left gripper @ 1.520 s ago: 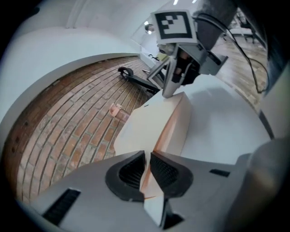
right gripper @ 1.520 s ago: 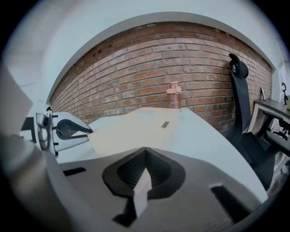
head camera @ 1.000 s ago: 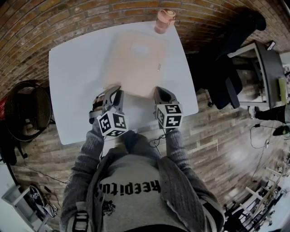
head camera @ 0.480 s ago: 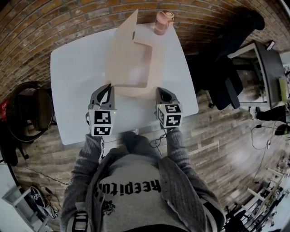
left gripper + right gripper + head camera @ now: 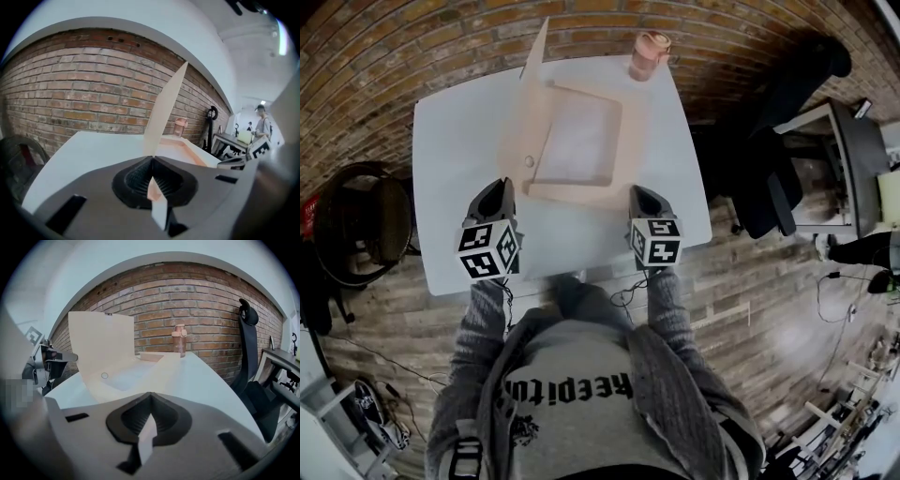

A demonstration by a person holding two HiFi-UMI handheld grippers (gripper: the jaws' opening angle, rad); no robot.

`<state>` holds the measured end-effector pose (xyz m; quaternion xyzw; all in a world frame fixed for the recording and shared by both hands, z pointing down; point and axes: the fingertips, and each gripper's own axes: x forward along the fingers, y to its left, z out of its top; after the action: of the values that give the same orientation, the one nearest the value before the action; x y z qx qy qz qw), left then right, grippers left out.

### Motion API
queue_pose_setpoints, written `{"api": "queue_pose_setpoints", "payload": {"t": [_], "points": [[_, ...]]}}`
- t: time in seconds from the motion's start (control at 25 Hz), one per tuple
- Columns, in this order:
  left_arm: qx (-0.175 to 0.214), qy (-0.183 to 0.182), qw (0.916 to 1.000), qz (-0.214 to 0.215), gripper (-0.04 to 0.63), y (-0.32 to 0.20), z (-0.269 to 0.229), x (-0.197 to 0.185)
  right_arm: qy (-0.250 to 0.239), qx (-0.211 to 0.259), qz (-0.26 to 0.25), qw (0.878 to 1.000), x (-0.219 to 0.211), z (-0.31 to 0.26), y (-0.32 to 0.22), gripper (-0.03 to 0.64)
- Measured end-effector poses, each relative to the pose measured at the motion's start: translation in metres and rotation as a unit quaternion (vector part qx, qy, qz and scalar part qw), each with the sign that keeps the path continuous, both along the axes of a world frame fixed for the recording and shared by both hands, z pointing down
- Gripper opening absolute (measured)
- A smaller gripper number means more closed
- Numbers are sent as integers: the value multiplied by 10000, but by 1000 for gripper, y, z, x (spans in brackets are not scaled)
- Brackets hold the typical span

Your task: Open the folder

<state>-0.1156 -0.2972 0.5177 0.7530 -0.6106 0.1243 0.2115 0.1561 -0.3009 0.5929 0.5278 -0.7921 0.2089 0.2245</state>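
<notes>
On the white table [image 5: 450,187] by the brick wall [image 5: 441,37] lies the folder [image 5: 581,141], its cover [image 5: 165,108] standing nearly upright, pinched in my left gripper [image 5: 151,176]. My right gripper [image 5: 145,423] clamps the folder's near edge. Half open, I judge; next the cover must swing left and flat.

Your white worktop [image 5: 450,169] stands against a red brick wall [image 5: 581,19], on a floor [image 5: 750,281] of worn wood planks. To your right, a black office chair [image 5: 773,141] with a headrest sits near the worktop's corner, and beyond it is a grey desk [image 5: 848,141]. To your left is a round black seat [image 5: 356,230]. Cables [image 5: 834,272] trail across the floor on your right. The light is even, with a pale glare on the planks.
</notes>
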Motion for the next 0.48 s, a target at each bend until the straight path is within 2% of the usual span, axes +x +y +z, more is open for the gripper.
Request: {"api": "queue_pose_setpoints", "payload": {"t": [0.24, 0.48], "points": [[-265, 328, 9976, -543, 9, 5, 14, -26, 51, -8, -35, 10000, 0, 0, -1, 3], [-564, 365, 9927, -996, 9, 6, 31, -50, 59, 0, -37, 10000, -1, 0, -2, 3]]}}
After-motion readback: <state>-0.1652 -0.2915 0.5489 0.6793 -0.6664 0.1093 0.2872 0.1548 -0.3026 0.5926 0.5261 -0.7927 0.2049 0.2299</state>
